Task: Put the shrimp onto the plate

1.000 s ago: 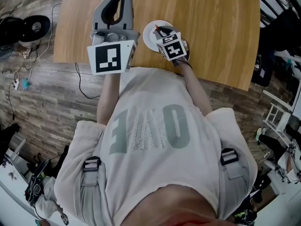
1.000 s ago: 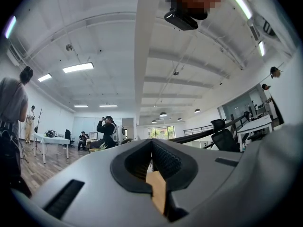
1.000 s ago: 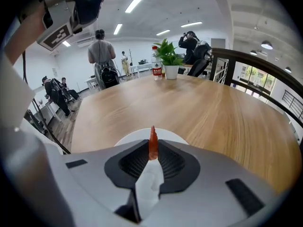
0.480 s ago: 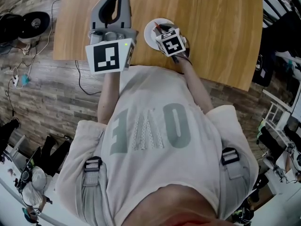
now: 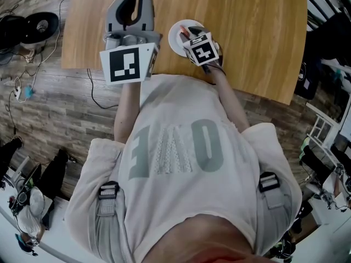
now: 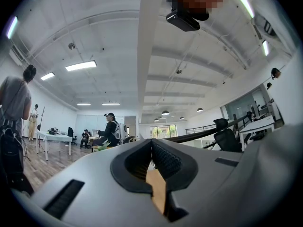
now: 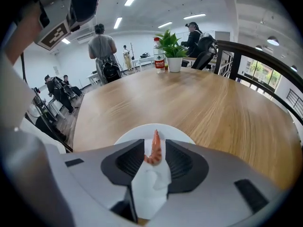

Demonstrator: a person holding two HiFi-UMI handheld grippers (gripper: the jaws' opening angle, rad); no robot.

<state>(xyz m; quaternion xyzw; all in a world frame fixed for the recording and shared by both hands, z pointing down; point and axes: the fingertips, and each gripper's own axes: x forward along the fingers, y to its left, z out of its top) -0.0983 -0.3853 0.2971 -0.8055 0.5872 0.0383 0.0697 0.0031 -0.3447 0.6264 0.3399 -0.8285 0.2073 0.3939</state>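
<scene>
Shrimp [image 7: 154, 152] lands on plate [image 7: 142, 134] as right gripper's [image 7: 154, 144] jaws spread off it, left gripper's [image 6: 151, 142] together at nine o'clock; next, lift clear.

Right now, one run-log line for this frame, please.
right gripper: jaws have just been opening, shrimp between them | shrimp: over white plate, contact unclear | left gripper: shut, empty

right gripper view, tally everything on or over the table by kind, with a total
plate: 1
shrimp: 1
bottle: 1
potted plant: 1
total: 4
</scene>
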